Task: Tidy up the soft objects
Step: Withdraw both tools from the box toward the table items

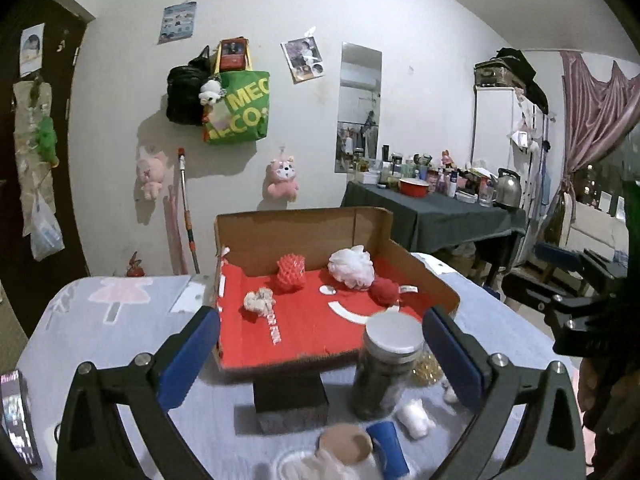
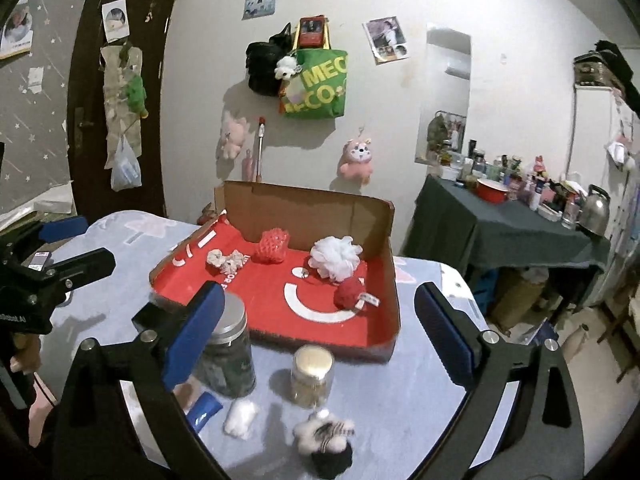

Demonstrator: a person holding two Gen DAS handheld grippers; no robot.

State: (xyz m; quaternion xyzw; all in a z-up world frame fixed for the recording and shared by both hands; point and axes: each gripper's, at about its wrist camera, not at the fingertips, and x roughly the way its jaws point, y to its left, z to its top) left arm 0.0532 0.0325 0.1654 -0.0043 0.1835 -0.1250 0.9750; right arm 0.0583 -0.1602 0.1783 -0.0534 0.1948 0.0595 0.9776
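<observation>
A cardboard box (image 1: 256, 236) (image 2: 308, 212) with a red floor stands on the table. In it lie a white mesh pouf (image 1: 352, 267) (image 2: 335, 257), a red foam net (image 1: 291, 273) (image 2: 273, 246), a red ball (image 1: 385, 290) (image 2: 349, 293) and a cream scrunchie (image 1: 260, 301) (image 2: 226, 260). On the table in front lie a white cotton wad (image 1: 414, 417) (image 2: 240, 417) and a white and black plush toy (image 2: 326, 436). My left gripper (image 1: 320, 356) is open and empty before the box. My right gripper (image 2: 320, 332) is open and empty above the table.
A dark jar with a silver lid (image 1: 384, 368) (image 2: 230, 348), a small jar of golden bits (image 2: 313, 376), a blue tube (image 1: 390, 446) (image 2: 204, 406), a cup (image 1: 346, 446) and a black block (image 1: 290, 394) stand near the box. A phone (image 1: 16, 416) lies at the left edge. A cluttered side table (image 1: 432, 208) stands behind.
</observation>
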